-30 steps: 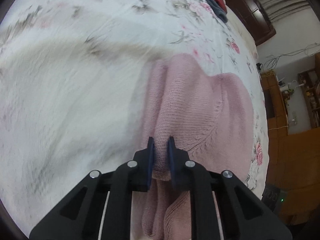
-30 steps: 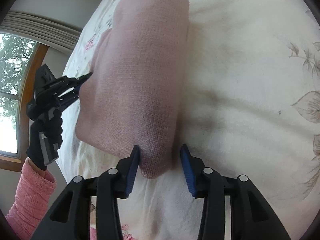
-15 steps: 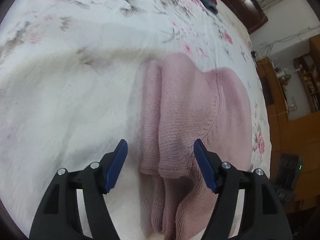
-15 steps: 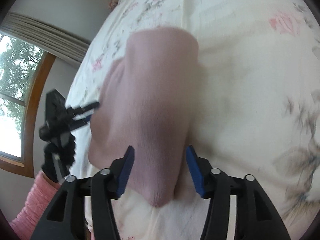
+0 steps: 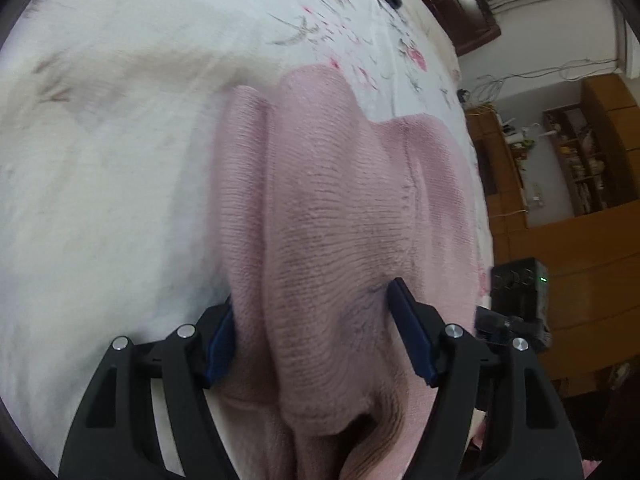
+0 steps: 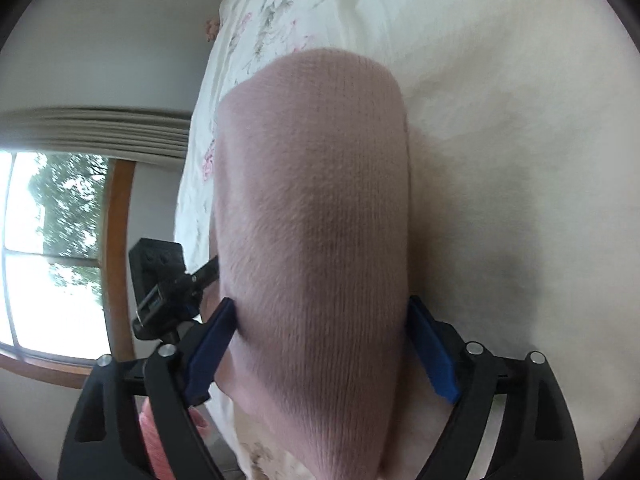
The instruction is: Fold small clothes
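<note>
Left gripper (image 5: 312, 332) spread wide, astride folded pink sweater (image 5: 340, 208); right gripper (image 6: 322, 350) likewise agape, straddling its other end, clamping nothing. Sweater flat on floral bedspread (image 5: 120, 160); window (image 6: 48, 256) beyond.

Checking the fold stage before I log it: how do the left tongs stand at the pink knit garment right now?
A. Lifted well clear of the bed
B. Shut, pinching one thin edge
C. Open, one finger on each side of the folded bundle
C: the left tongs are spread wide, blue fingers flanking the pink knit garment on the floral bedspread.
</note>
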Tool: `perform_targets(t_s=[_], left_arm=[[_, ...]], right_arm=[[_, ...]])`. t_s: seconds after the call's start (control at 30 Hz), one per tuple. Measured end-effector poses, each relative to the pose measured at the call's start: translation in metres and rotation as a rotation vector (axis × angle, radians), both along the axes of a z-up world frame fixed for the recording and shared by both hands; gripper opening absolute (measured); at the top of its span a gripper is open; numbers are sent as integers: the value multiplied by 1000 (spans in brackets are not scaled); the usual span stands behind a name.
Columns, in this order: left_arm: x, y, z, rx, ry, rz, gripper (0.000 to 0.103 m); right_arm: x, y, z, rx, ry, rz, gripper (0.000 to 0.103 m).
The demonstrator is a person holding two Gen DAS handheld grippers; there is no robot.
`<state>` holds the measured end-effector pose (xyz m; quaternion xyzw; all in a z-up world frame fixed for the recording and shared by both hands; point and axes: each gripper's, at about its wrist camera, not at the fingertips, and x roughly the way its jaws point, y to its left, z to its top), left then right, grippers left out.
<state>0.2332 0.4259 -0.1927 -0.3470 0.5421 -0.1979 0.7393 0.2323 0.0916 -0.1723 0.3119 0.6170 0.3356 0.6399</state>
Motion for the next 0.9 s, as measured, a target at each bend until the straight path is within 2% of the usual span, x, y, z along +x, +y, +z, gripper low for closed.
perform_targets(t_s=[0.07, 0.13, 0.2, 0.3, 0.5, 0.63, 0.77, 0.9], left_arm=[[1, -3, 0, 1, -7, -11, 68], [1, -3, -1, -8, -11, -3, 63], [0, 1, -2, -43, -15, 24, 47], [-6, 2, 1, -62, -29, 60, 37], [-16, -7, 19, -83, -69, 83, 34], [-26, -28, 46, -91, -106, 42, 33], [-46, -65, 72, -127, -134, 8, 33], [-73, -112, 94, -119, -177, -55, 34]], right_arm=[[2, 5, -3, 17, 6, -1, 86], [3, 7, -4, 28, 2, 0, 83], [2, 6, -5, 43, 0, -4, 73], [-2, -6, -3, 74, -5, -12, 62], [-4, -11, 9, 99, -24, -8, 56], [-12, -24, 32, 118, -62, 9, 56], [-30, -58, 62, 131, -97, 2, 56], [-62, -105, 86, 125, -121, 13, 56]])
